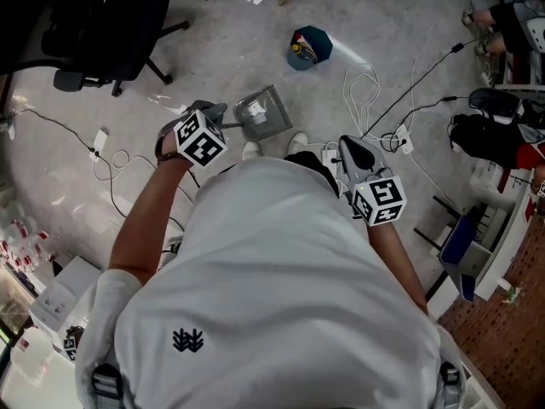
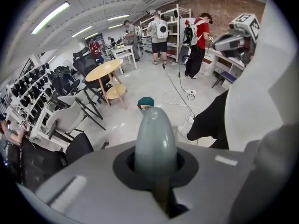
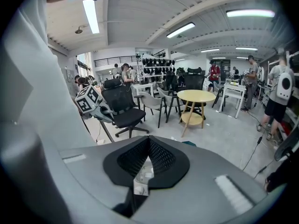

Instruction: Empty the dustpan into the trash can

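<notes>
The dustpan (image 1: 262,113) hangs over the floor (image 1: 213,49) just ahead of the person's shoes (image 1: 296,144). Its long axis runs across the head view, with the handle (image 2: 155,134) at the left and the gray pan at the right, low toward the floor. The trash can (image 1: 308,47) stands farther out on the floor, well apart from the pan. The left forearm reaches forward and the left gripper (image 1: 213,118) tips steeply down, its jaws clamped tight on the rounded gray-green handle, which rises between them in the left gripper view. The right gripper (image 1: 349,147) is held close to the person's right side, pointing forward at a shallower downward slant; in the right gripper view its jaws are closed together with nothing between them
</notes>
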